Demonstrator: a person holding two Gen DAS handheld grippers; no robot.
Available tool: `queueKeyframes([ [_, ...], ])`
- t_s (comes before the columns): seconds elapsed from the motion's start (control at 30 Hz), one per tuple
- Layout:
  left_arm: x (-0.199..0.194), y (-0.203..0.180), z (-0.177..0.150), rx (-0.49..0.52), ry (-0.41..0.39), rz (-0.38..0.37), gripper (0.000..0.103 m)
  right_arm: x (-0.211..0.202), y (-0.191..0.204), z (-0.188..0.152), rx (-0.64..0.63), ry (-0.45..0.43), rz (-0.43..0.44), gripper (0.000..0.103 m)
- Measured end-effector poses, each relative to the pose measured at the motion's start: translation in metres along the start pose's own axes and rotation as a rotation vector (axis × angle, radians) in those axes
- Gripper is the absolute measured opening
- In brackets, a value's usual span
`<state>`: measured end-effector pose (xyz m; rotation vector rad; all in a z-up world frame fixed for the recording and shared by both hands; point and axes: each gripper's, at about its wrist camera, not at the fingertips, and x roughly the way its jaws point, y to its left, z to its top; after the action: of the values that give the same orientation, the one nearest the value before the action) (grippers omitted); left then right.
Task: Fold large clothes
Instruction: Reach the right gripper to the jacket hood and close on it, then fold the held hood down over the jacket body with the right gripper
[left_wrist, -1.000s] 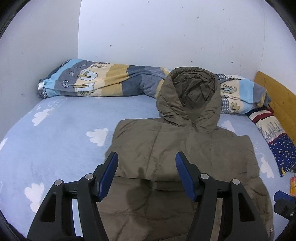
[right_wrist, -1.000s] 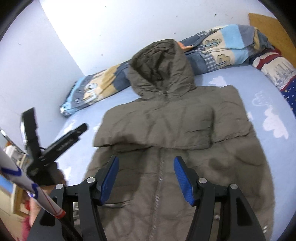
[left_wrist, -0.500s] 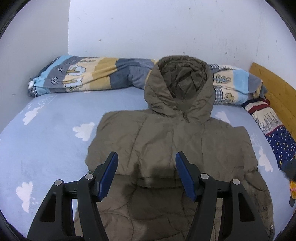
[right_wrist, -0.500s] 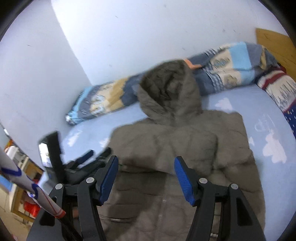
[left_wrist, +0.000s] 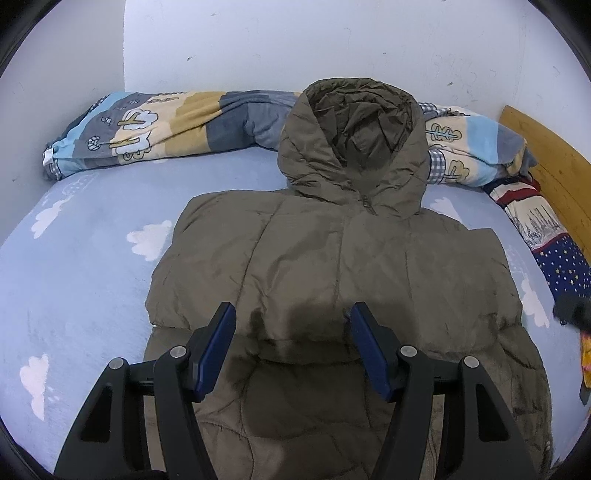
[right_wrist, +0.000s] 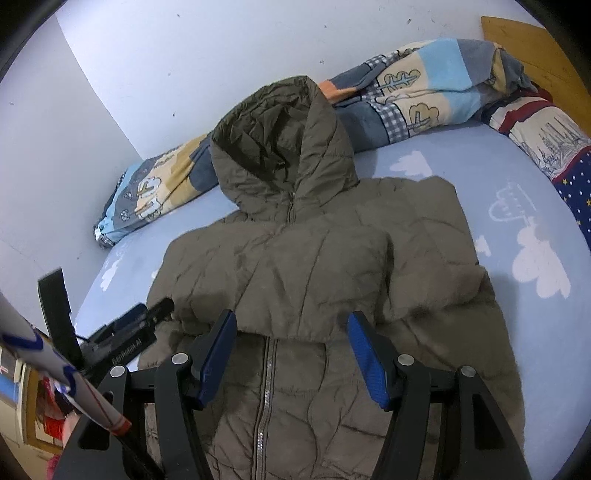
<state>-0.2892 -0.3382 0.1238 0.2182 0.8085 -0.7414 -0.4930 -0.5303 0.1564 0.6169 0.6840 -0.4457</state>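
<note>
Just below right claw (right_wrist: 291, 350): jacket (right_wrist: 317, 266).

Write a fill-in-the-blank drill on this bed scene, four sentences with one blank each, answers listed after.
1. The olive jacket lies on a light blue sheet printed with white ____.
2. Both sleeves are folded across the jacket's ____.
3. The hood rests against a rolled, patterned ____ along the wall.
4. The left gripper and the right gripper both have ____ jaws, with nothing held.

Missing words: clouds; front; blanket; open
</note>
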Motion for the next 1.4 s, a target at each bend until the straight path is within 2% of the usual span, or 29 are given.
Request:
queueKeyframes([
  [0.17, -0.005, 0.004, -0.002, 0.008, -0.007, 0.000, 0.064, 0.000, 0.004, 0.040, -0.019, -0.020, -0.022, 0.067],
  [0.4, -0.004, 0.013, 0.002, -0.018, -0.010, -0.008, 0.064, 0.017, 0.018, 0.147, -0.067, -0.045, -0.082, 0.067],
  [0.57, 0.004, 0.012, 0.004, -0.013, 0.002, -0.018, 0.064, 0.061, 0.020, 0.230, -0.082, -0.045, -0.165, 0.067],
  [0.63, 0.004, 0.014, 0.004, -0.017, -0.001, -0.020, 0.064, 0.078, 0.017, 0.249, -0.070, -0.035, -0.175, 0.067],
  [0.83, 0.007, 0.021, 0.004, -0.036, 0.001, -0.010, 0.064, 0.149, 0.009, 0.298, -0.080, -0.014, -0.274, 0.067],
  [1.0, 0.012, 0.023, 0.003, -0.033, 0.014, -0.004, 0.064, 0.194, 0.001, 0.314, -0.068, -0.020, -0.307, 0.067],
  [1.13, 0.019, 0.022, 0.002, -0.034, 0.030, -0.006, 0.064, 0.224, -0.007, 0.319, -0.070, -0.008, -0.351, 0.050],
  [1.17, 0.020, 0.022, 0.002, -0.034, 0.033, -0.008, 0.064, 0.227, -0.009, 0.318, -0.073, -0.006, -0.357, 0.033],
  [1.23, 0.022, 0.022, 0.002, -0.031, 0.036, -0.006, 0.064, 0.234, -0.011, 0.313, -0.094, 0.005, -0.391, 0.009],
  [1.4, 0.020, 0.021, 0.002, -0.032, 0.029, -0.001, 0.064, 0.203, -0.016, 0.298, -0.087, -0.069, -0.354, 0.007],
])
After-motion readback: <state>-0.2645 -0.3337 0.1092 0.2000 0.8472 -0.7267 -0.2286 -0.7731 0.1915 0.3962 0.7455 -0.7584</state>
